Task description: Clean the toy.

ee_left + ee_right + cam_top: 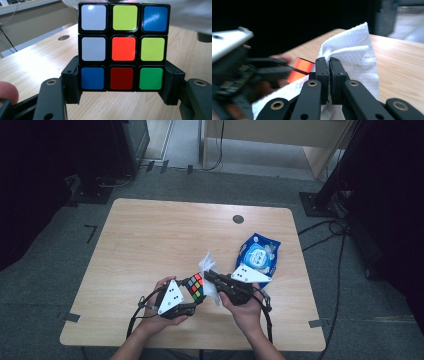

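Observation:
A scrambled Rubik's cube (195, 287) is held above the near part of the wooden table (150, 235) by my left gripper (192, 296), whose jaws clamp its bottom row from both sides. In the left gripper view the cube (123, 47) faces the camera with an orange centre square. My right gripper (210, 276) is shut on a white wet wipe (208, 270), right beside the cube. In the right gripper view the jaws meet on the wipe (352, 53), which sticks up behind them and drapes below; an orange face of the cube (299, 70) lies just left.
A blue wet-wipe pack (258, 255) lies on the table's right side, just beyond my right hand. A round cable hole (238, 219) sits near the far edge. Dark stands and cables surround the table on the grey floor.

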`<control>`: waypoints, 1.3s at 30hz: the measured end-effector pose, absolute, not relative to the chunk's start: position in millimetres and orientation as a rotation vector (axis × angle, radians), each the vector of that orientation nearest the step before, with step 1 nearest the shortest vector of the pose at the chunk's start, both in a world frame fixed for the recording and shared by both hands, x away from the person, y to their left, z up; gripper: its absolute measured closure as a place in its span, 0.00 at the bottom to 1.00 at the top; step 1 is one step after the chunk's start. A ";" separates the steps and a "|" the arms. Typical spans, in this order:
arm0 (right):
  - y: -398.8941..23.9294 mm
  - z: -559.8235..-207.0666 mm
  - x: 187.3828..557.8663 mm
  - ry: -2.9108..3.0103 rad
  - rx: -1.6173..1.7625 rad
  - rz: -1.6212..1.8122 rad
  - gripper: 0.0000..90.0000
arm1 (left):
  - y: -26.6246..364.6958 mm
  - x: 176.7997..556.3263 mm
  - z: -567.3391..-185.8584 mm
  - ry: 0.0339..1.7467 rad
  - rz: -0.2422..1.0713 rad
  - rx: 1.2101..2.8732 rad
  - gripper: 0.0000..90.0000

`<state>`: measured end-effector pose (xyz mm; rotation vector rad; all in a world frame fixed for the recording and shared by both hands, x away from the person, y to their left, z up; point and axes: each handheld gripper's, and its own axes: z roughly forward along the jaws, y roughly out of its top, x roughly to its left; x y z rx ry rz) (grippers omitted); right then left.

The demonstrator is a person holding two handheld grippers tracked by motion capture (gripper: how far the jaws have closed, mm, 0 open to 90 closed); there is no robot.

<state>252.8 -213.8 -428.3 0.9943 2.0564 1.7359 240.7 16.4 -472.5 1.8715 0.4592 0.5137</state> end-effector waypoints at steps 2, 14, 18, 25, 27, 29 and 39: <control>-220.2 -435.0 257.8 2.047 1.029 1.675 0.98 | 17.2 241.0 -472.1 0.460 0.516 1.870 0.38; -229.7 -426.6 254.2 2.015 1.064 1.668 0.98 | 24.6 248.6 -473.5 0.507 0.521 1.865 0.38; -214.3 -409.6 240.0 2.033 0.956 1.762 0.98 | 19.5 246.0 -474.8 0.487 0.518 1.877 0.38; -202.2 -417.8 239.8 2.079 0.948 1.792 0.98 | 15.1 241.4 -473.1 0.455 0.506 1.875 0.38; -205.0 -421.5 241.8 2.064 0.982 1.805 0.98 | 15.2 240.9 -473.4 0.447 0.500 1.876 0.38; -208.5 -424.2 245.0 2.060 1.004 1.799 0.98 | 14.9 240.3 -472.8 0.441 0.499 1.874 0.38; -232.1 -450.8 265.8 2.049 1.161 1.608 0.98 | 20.0 242.9 -470.9 0.457 0.507 1.860 0.38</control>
